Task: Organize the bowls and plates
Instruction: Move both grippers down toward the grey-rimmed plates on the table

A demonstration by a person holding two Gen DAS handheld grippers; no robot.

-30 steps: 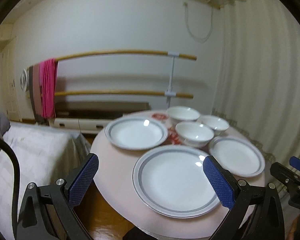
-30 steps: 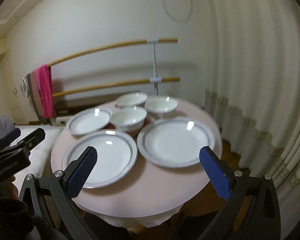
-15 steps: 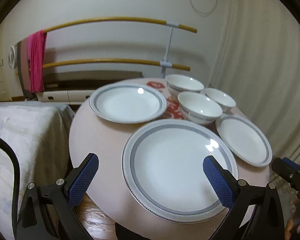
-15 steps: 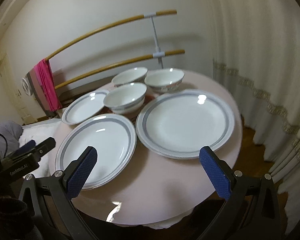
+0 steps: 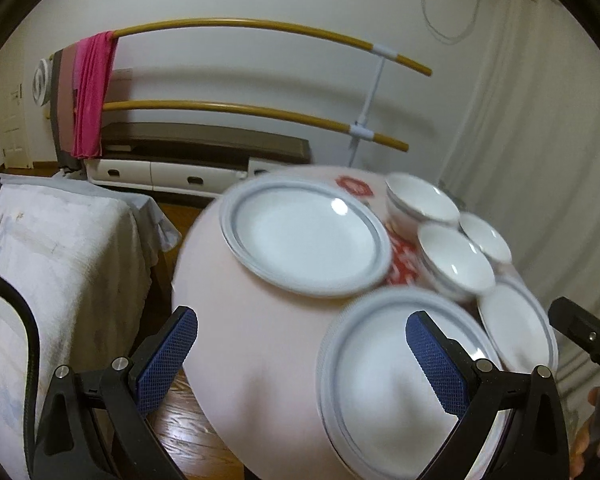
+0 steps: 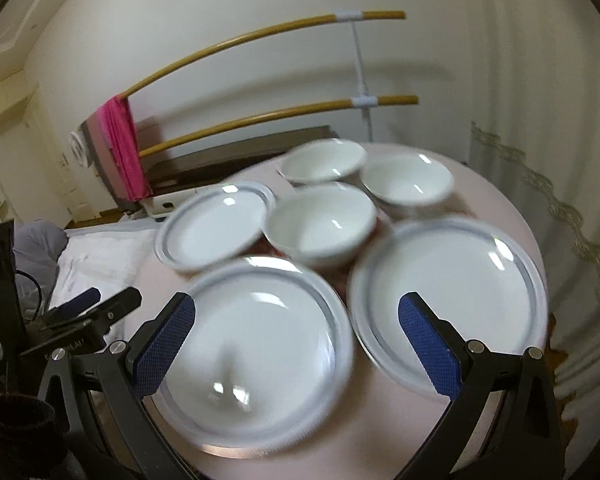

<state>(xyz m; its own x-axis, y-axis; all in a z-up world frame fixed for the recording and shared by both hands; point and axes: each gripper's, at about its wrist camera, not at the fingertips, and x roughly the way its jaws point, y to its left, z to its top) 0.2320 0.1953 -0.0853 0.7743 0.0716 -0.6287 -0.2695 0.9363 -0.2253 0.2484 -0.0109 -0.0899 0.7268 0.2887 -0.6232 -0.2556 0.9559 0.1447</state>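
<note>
Approach step, nothing gripped: left gripper [image 5: 300,354] and right gripper [image 6: 296,340] both gape wide, empty; next, close on a plate [image 6: 256,344] rim between the right jaws.

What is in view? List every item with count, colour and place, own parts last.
plates: three, white with grey rims, near half of the table.
bowls: three, white, clustered behind the plates.
table: one, round, pale pink.
cloth: one, pink, hanging on the upper rail.
rails: two, yellow-brown, along the wall.
curtain: one, white, right side.
bed: one, white cover, left of the table.
left gripper: black, blue pads, open.
right gripper: black, blue pads, open.
</note>
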